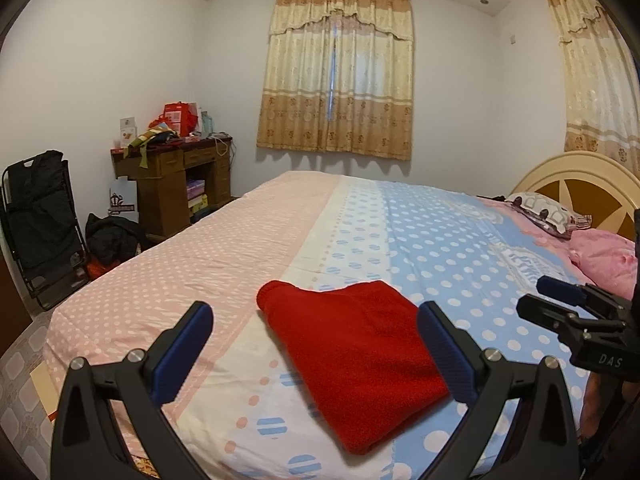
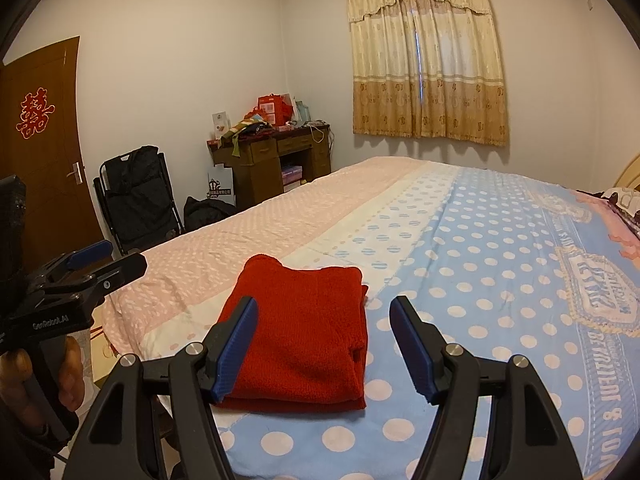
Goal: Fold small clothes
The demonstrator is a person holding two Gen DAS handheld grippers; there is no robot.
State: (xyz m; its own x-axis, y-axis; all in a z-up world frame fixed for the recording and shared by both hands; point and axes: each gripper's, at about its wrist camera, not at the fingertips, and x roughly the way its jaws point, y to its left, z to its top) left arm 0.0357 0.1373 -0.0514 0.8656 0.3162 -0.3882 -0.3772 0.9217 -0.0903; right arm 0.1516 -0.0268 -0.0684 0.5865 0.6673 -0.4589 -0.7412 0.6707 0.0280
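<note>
A red knitted garment (image 1: 352,356) lies folded in a flat rectangle on the polka-dot bedsheet (image 1: 460,248) near the bed's front edge. It also shows in the right wrist view (image 2: 304,332). My left gripper (image 1: 316,344) is open and empty, held a little above and in front of the garment. My right gripper (image 2: 324,344) is open and empty too, just short of the garment's near edge. The right gripper shows at the right edge of the left wrist view (image 1: 576,308). The left gripper shows at the left of the right wrist view (image 2: 92,268).
A pink quilt (image 1: 604,256) and a patterned pillow (image 1: 544,208) lie by the headboard (image 1: 580,176). A cluttered wooden desk (image 1: 176,176) stands in the far corner. A black folding chair (image 1: 40,220) and a dark bag (image 1: 112,236) stand on the floor left of the bed. A brown door (image 2: 40,148) is at the far left.
</note>
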